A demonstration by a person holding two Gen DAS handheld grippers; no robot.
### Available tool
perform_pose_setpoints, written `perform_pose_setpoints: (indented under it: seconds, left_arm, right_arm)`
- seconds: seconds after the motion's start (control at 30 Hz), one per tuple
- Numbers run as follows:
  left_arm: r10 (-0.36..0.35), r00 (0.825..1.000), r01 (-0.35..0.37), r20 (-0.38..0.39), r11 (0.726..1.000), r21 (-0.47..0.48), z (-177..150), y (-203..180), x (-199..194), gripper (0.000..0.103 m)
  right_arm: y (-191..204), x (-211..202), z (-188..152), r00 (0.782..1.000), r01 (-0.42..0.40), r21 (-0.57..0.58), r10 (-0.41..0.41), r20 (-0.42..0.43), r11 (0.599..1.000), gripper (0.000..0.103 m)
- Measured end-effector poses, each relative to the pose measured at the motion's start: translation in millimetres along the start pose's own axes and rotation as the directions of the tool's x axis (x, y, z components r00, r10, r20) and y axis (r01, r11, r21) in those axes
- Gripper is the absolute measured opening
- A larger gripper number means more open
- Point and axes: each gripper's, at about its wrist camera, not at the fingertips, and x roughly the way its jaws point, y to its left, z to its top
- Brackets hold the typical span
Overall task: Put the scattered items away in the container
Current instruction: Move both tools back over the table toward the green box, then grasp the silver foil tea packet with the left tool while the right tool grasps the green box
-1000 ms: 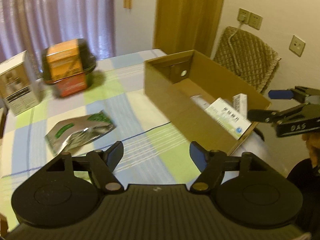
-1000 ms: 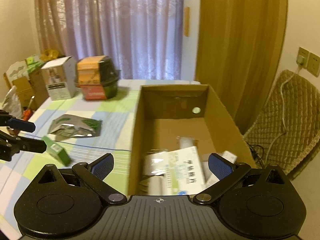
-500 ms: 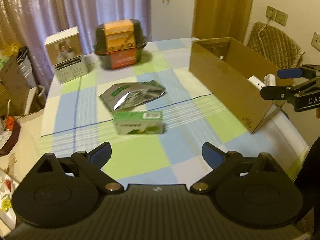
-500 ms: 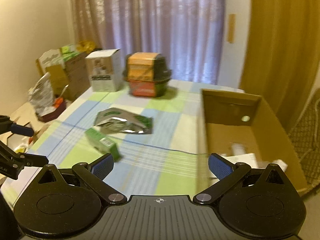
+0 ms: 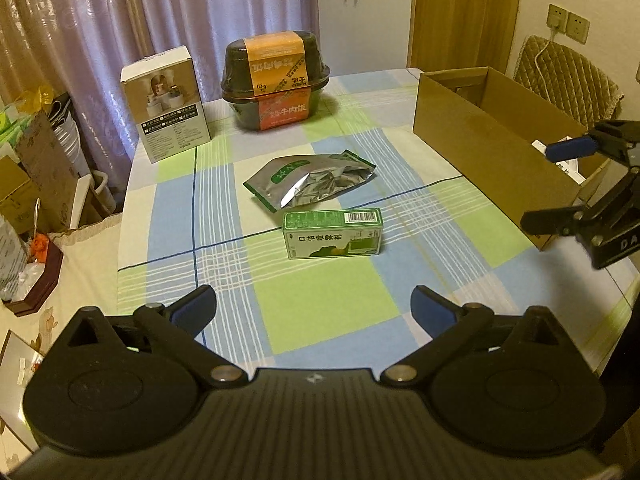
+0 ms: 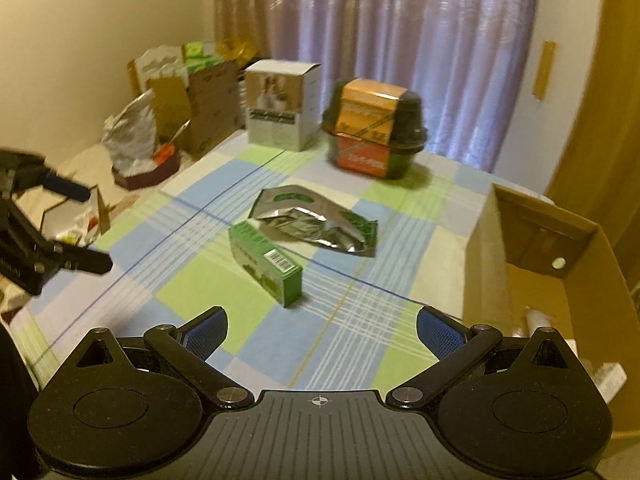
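1. Left wrist view: the left gripper (image 5: 314, 312) hangs released over the table (image 5: 320, 304), jaws spread wide and holding nothing. The green box (image 5: 333, 233) lies straight ahead of it, on its long side, with the foil pouch (image 5: 310, 178) just beyond, near but apart.
2. Risk here, as I judge it: the box lies crosswise to the jaws, so closing along its length could skid or tip it. A reach that runs long could nudge the pouch.
3. The carton (image 5: 492, 148) stands ahead to the right, open, with packets inside at its near end. The right gripper (image 5: 560, 184) hovers beside that end, released and empty. Both grippers heading for the same item could clash.
4. Further ahead stand a white box (image 5: 166, 104) and a black bowl (image 5: 276, 80), well clear of the path.
5. Right wrist view: the right gripper (image 6: 322, 330) is spread and empty, with the green box (image 6: 266, 266) just ahead, angled, and the pouch (image 6: 316, 224) behind it.
6. The carton (image 6: 560, 280) rises close on the right; a low carry could catch its wall. The left gripper (image 6: 76, 228) sits off to the left, open.
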Motion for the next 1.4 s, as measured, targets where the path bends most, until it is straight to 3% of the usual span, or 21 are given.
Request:
perform_pose_setpoints:
  seconds: [0.57,0.8,0.87,0.9,1.1,1.23,1.4]
  left_arm:
    - [-0.032,0.999,0.034,-0.025,0.995,0.091,2.0,48.4,65.9,0.102]
    - [-0.049,0.998,0.054,-0.042,0.987,0.151,9.9,63.5,98.8,0.102]
    - [-0.053,0.998,0.060,-0.046,0.982,0.177,12.8,66.0,106.5,0.102]
    - [-0.055,0.997,0.063,-0.049,0.980,0.190,14.4,67.1,110.1,0.102]
    - [-0.076,0.995,0.089,-0.062,0.964,0.251,22.9,71.2,128.3,0.102]
    - [-0.091,0.993,0.112,-0.080,0.947,0.300,26.2,71.3,138.6,0.102]
    - [-0.102,0.990,0.128,-0.092,0.928,0.351,30.0,73.0,146.4,0.102]
  right_arm:
    - [16.0,116.5,28.2,0.988,-0.131,-0.197,0.112,-0.103,0.972,0.103]
    - [17.0,166.5,38.6,0.974,-0.202,-0.301,0.159,-0.162,0.932,0.103]
    - [17.8,180.3,42.6,0.964,-0.243,-0.324,0.190,-0.187,0.914,0.093]
    - [17.9,187.0,44.6,0.956,-0.270,-0.329,0.210,-0.207,0.905,0.080]
    - [25.4,216.5,51.6,0.922,-0.354,-0.387,0.249,-0.295,0.851,0.079]
    - [32.2,230.3,54.2,0.901,-0.390,-0.408,0.249,-0.356,0.826,0.062]
    - [35.6,241.6,57.2,0.891,-0.403,-0.412,0.247,-0.381,0.817,0.062]
